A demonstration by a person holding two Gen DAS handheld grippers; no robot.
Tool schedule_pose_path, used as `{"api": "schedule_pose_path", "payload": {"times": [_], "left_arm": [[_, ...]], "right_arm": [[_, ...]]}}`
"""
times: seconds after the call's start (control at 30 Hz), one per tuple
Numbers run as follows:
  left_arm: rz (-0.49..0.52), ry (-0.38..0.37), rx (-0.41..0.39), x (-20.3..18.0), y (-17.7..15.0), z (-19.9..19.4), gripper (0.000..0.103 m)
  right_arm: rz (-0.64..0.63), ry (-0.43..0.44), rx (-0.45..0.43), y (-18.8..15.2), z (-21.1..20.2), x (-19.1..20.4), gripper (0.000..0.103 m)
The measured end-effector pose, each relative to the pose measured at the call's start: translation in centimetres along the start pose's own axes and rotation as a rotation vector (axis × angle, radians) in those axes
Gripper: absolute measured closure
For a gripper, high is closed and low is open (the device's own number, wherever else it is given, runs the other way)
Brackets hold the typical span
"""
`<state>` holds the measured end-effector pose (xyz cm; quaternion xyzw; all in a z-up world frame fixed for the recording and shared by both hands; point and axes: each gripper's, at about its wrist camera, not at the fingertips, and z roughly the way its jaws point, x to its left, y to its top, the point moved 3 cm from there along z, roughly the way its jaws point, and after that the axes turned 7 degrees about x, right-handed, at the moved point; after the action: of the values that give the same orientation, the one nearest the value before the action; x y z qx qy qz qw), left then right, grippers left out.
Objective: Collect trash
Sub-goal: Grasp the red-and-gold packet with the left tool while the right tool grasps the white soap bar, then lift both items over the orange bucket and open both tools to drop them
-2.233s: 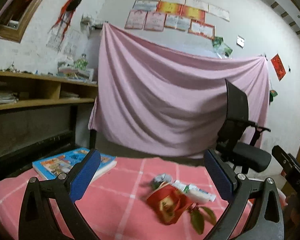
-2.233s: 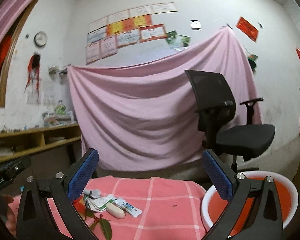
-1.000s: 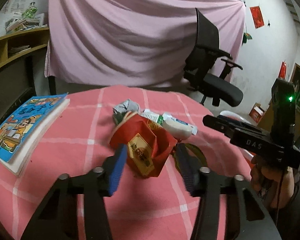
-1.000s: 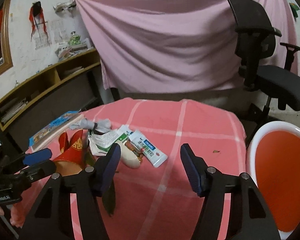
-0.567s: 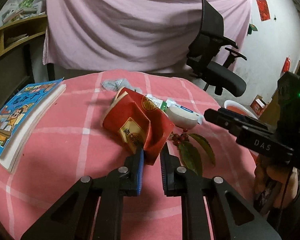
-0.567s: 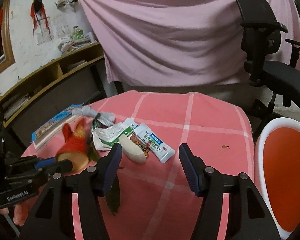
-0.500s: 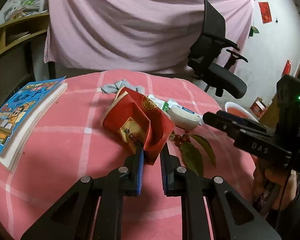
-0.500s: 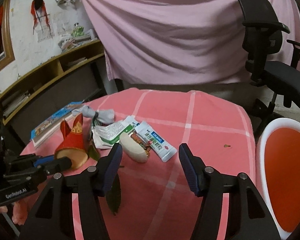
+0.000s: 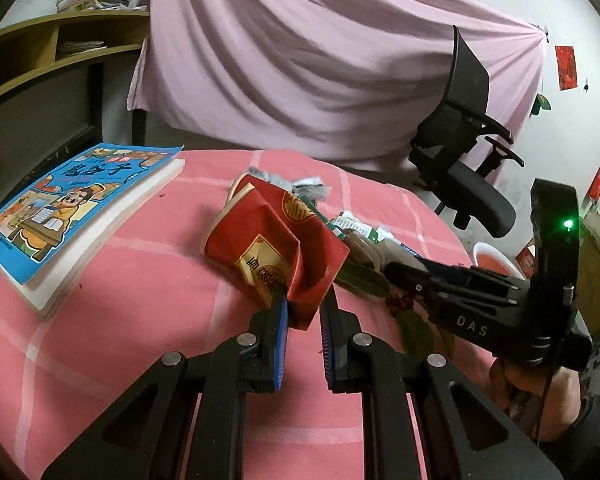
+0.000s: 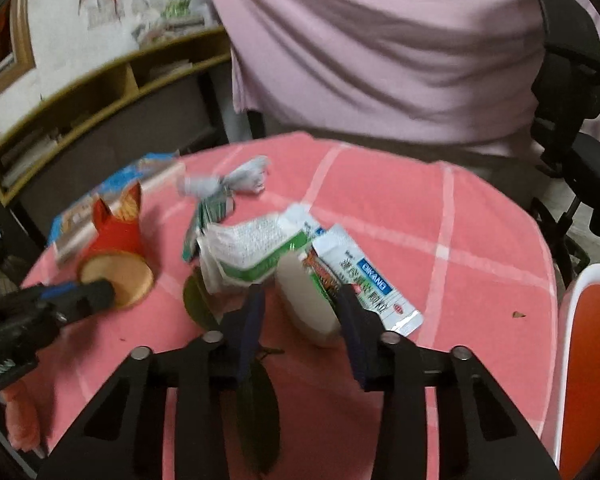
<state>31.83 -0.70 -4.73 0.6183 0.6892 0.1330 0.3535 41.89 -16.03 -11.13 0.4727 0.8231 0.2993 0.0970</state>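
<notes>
Item: trash pile on pink checked worktop, two grippers engaged

We log the left gripper (image 9: 303,308) clenched on the lower edge of the red paper carton (image 9: 278,246), frame centre, carton running up-left from the fingers (image 9: 281,322); gold characters on it, unreadable to us; the right gripper (image 10: 300,312) is released, its fingers straddling the white oval object (image 10: 306,306), whose long axis runs roughly along them, so we judge this hand nearer it; sachet marked "BIKANG" (image 10: 366,282) just right, against it; crumpled leaflet (image 10: 248,248) upper left; green leaf (image 10: 258,404) below; red basin (image 10: 588,364) lower right; blue picture book (image 9: 72,208) left.
</notes>
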Motion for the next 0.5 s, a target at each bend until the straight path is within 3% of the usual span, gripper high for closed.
{"api": "schedule_pose_path", "payload": {"times": [0.2, 0.43, 0.5], "left_arm": [[-0.007, 0.013, -0.015, -0.2, 0.0, -0.2, 0.091], [0.057, 0.030, -0.130, -2.1, -0.5, -2.0, 0.092], [0.075, 0.034, -0.167, -2.5, -0.7, -2.5, 0.092]], "right_arm": [[-0.038, 0.003, -0.045, -0.7, -1.2, 0.7, 0.087], [-0.099, -0.051, -0.145, -1.1, -3.0, 2.2, 0.087], [-0.100, -0.061, -0.209, -1.3, -4.1, 2.2, 0.087]]}}
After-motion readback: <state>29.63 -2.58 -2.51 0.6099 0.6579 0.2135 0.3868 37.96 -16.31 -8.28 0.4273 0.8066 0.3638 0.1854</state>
